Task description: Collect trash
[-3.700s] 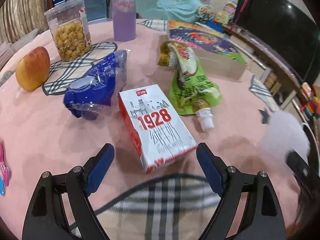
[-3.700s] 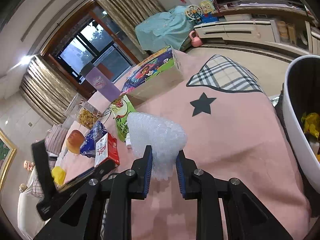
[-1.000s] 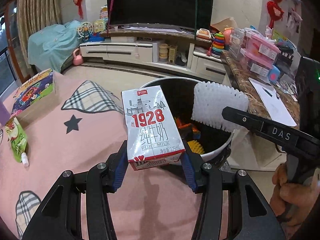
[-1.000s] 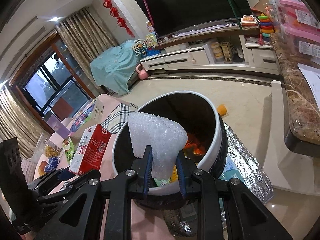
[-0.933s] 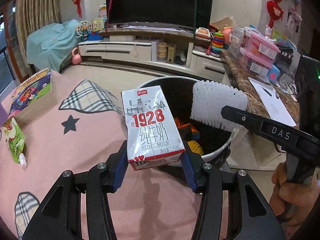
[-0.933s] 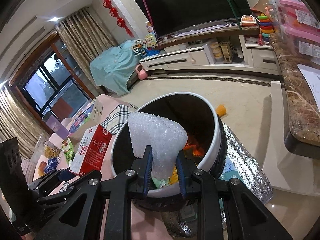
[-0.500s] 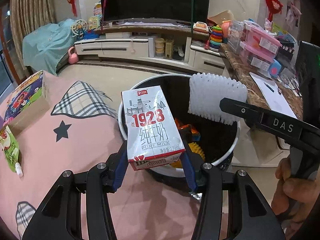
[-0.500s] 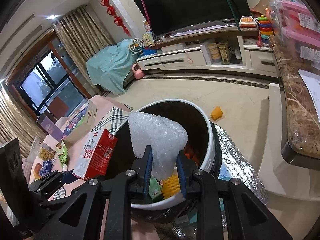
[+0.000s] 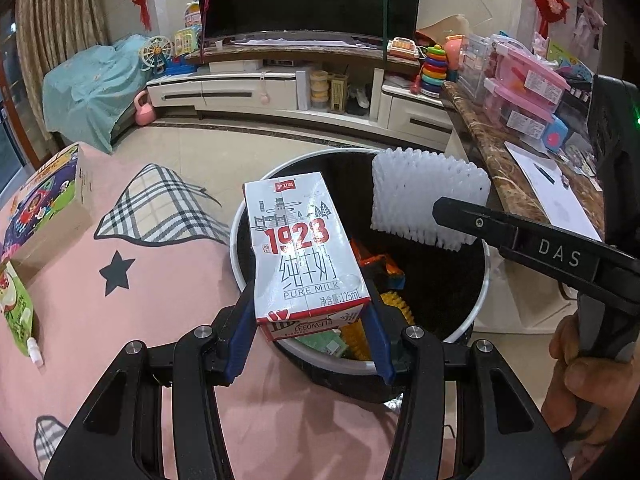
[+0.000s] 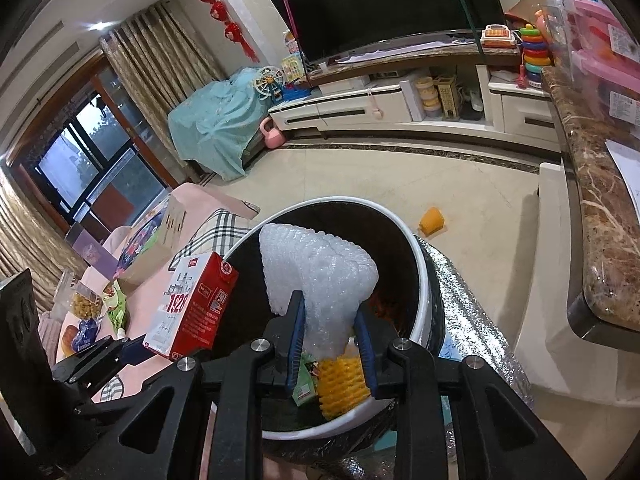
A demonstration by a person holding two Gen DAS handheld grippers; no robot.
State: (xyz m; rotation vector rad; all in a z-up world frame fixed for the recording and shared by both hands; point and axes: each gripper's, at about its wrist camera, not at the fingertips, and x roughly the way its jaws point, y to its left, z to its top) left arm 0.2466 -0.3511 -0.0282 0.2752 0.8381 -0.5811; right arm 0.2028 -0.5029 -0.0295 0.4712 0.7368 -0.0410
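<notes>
Now, your positions against the trash bin point(image 9: 478, 312):
Left hand-held gripper point(image 9: 308, 330): clamps milk carton point(image 9: 304, 248), moved over the near rim.
Right hand-held gripper point(image 10: 329, 344): pinches foam net point(image 10: 320, 276), now above the opening.

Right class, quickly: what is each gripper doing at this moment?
Left gripper: shut on the milk carton.
Right gripper: shut on the white foam net, above the bin.

Glossy paper milk carton point(image 9: 304, 252), white foam netting point(image 10: 320, 272), pink cloth tablecloth point(image 9: 160, 280).
</notes>
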